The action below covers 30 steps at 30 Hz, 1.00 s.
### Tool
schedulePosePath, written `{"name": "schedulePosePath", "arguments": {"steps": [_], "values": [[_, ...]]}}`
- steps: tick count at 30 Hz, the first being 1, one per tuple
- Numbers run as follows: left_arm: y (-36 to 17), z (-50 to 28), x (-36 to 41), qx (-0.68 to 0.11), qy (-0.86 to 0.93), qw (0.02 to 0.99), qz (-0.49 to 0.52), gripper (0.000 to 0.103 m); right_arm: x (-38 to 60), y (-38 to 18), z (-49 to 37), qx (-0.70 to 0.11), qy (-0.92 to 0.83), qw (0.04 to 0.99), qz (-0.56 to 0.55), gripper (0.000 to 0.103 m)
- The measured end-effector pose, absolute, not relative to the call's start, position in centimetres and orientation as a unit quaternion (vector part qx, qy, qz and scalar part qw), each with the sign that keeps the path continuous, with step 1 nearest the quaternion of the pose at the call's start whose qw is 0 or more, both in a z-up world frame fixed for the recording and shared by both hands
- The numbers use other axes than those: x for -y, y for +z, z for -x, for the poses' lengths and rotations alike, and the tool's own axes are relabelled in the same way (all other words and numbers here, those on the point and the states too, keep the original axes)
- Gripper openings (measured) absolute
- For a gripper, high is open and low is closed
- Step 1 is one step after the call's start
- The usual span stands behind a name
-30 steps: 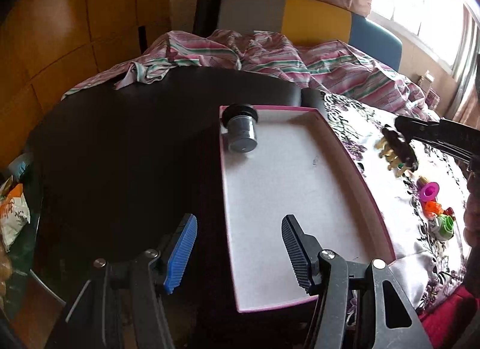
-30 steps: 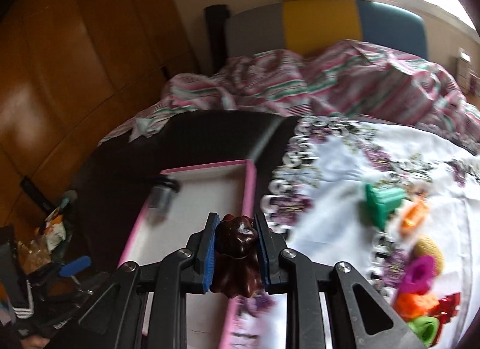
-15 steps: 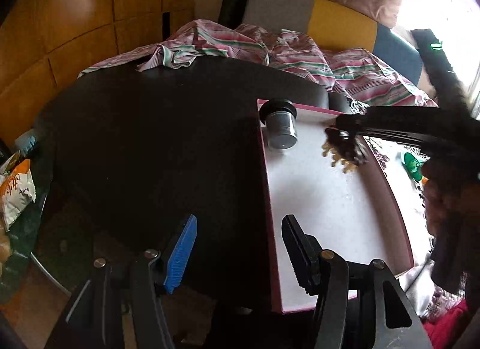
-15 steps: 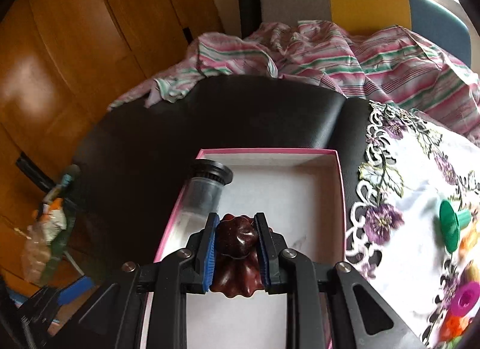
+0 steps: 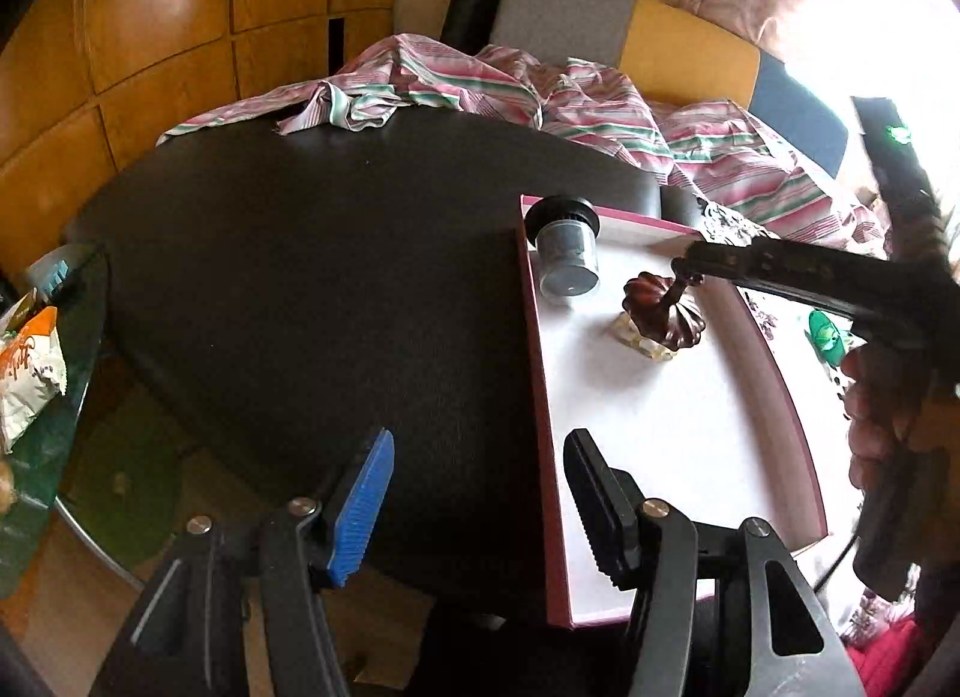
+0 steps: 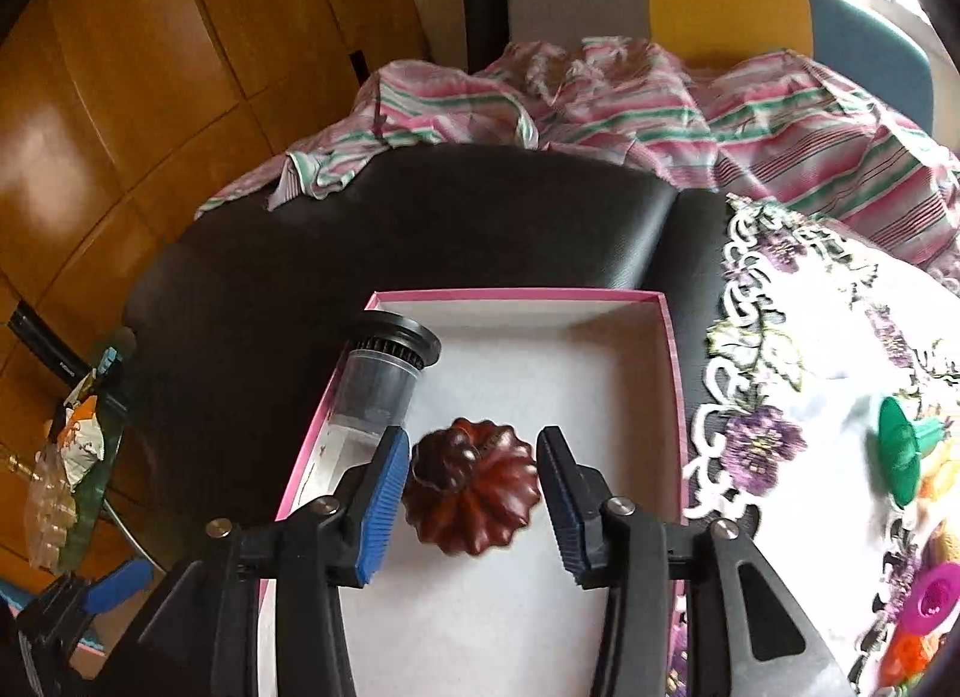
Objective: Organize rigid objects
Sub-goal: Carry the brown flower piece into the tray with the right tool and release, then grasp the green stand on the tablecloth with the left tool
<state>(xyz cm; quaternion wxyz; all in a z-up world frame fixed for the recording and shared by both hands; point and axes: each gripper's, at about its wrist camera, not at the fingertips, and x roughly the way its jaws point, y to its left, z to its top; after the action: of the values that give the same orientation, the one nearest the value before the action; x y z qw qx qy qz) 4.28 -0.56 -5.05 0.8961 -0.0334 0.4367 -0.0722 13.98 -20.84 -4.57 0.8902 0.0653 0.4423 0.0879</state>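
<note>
In the pink-rimmed box sits a glossy, ridged, dark-brown pumpkin ornament.

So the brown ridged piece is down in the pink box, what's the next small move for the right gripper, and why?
Probably lift the right gripper straight back and up. Its jaws are opening, with gaps on both sides of the brown ridged piece, which rests on the floor of the pink box beside the clear jar. Other small pieces, such as the green one, wait on the floral cloth.

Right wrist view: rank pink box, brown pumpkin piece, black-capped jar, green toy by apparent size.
1. pink box
2. brown pumpkin piece and black-capped jar: about alike; the pumpkin is nearer the camera, so unranked
3. green toy
</note>
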Motion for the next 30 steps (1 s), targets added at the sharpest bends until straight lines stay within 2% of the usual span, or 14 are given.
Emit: {"name": "schedulePosePath", "arguments": {"steps": [13,30], "values": [[-2.9,-3.0,1.8,-0.408,-0.085,0.909,0.010,0.062,22.8,-1.8,-7.4,-0.394,0.065,0.916,-0.034,0.047],[-1.5,-1.2,6.2,-0.393,-0.133,0.909,-0.038,0.062,30.6,-0.4,-2.3,-0.371,-0.003,0.927,-0.061,0.048]]}}
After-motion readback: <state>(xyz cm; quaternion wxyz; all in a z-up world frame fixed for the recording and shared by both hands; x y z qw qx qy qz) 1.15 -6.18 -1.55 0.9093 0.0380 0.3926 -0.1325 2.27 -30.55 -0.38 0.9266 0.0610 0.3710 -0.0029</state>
